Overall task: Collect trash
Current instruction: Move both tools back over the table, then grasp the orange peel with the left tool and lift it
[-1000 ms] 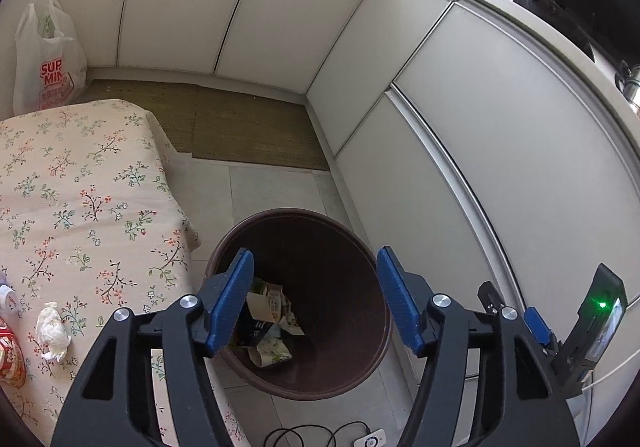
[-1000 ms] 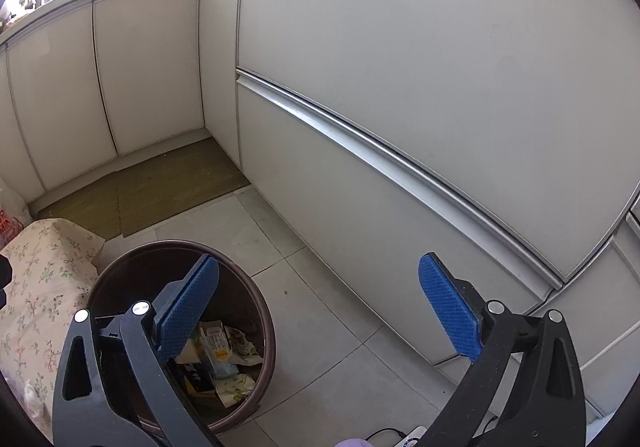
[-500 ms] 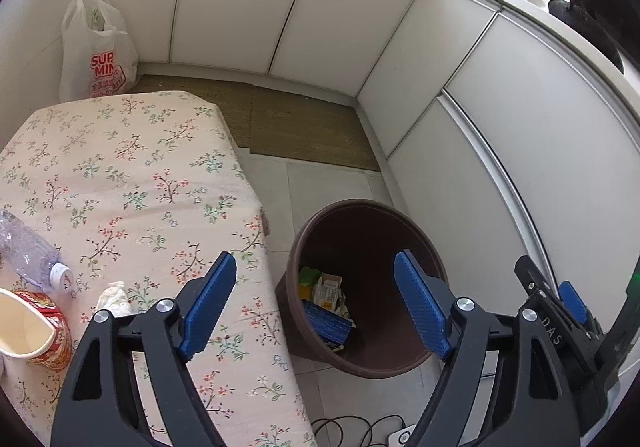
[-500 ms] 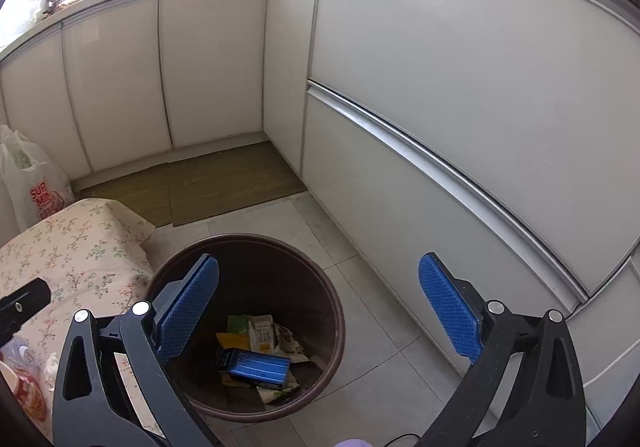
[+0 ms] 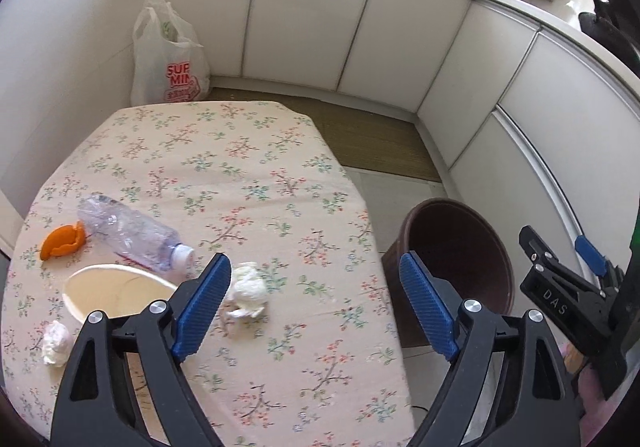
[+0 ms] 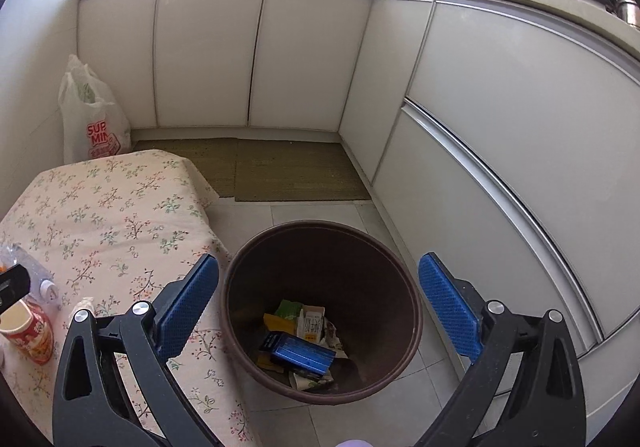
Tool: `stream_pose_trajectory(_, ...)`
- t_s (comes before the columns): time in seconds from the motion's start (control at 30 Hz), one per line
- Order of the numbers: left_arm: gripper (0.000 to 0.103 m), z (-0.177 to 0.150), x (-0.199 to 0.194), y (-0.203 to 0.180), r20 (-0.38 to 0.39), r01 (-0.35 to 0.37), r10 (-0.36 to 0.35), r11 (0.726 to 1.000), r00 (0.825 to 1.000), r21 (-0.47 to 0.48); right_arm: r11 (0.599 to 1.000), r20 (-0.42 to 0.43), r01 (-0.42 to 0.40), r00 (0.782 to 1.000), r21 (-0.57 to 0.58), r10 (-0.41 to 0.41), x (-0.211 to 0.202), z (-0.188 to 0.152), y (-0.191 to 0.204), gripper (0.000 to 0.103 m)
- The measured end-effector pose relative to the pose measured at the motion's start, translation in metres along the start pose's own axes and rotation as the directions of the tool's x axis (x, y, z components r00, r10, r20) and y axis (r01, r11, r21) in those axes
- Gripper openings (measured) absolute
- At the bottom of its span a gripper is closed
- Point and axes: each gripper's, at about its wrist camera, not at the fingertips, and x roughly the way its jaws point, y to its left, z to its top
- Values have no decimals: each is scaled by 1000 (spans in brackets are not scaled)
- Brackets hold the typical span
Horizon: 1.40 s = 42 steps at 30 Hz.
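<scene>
Left tongs opening, nothing between; right tongs apart, empty, over brown bin. Crumpled tissue lies on counter, just beside bottle cap. Light, soft, compressible: pinch across the middle.

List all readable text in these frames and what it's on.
"SUP / MIN", red letters cut off by a fold, on the white plastic bag; the smaller red print below is unreadable.
"DAS" on the right gripper body, in the left wrist view.
Red cup: print too blurred to read.
Cartons and blue box in the bin: print too small to read.
Bottle: no label visible.
</scene>
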Motion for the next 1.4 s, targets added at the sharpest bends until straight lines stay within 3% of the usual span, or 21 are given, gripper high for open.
stream_pose_trajectory(0.23, 84, -9, -34, 92, 21, -104, 108, 987, 994, -124, 995, -3, -48, 999, -85, 48, -6, 0, 50, 96)
stream_pose_trajectory(0.37, 84, -5, -49, 143, 31, -188, 197, 964, 980, -189, 986, -6, -65, 998, -152, 65, -6, -3, 84, 96)
stream_pose_trajectory(0.53, 84, 3, -37, 208, -31, -332, 333, 919, 942, -212, 969, -23, -97, 995, -227, 94, -4, -5, 124, 96)
stream_pose_trajectory(0.67, 84, 6, 5, 260, -161, -448, 427, 886, 890, -124, 957, -36, -114, 993, -268, 108, -3, -8, 147, 96)
stream_pose_trajectory(0.8, 84, 5, 45, 294, -264, -413, 378, 906, 887, -91, 944, -35, -109, 994, -313, 104, 0, -9, 167, 96)
stream_pose_trajectory(0.83, 84, 4, 55, 296, -278, -417, 386, 907, 880, -60, 941, -37, -110, 994, -321, 103, 1, -9, 171, 96)
stream_pose_trajectory(1.0, 84, 1, 92, 293, -294, -412, 416, 908, 860, 78, 930, -72, -134, 991, -342, 117, 13, -11, 193, 96)
stream_pose_trajectory(1.2, 84, 1, 118, 297, -285, -398, 425, 905, 859, 151, 911, -96, -145, 988, -386, 117, 26, -15, 217, 96)
stream_pose_trajectory(1.3, 84, 3, 123, 296, -271, -382, 417, 908, 868, 173, 904, -105, -147, 988, -401, 114, 31, -17, 224, 96)
stream_pose_trajectory(1.4, 74, 2, 126, 297, -283, -359, 389, 921, 877, 152, 902, -115, -152, 987, -405, 115, 34, -18, 228, 96)
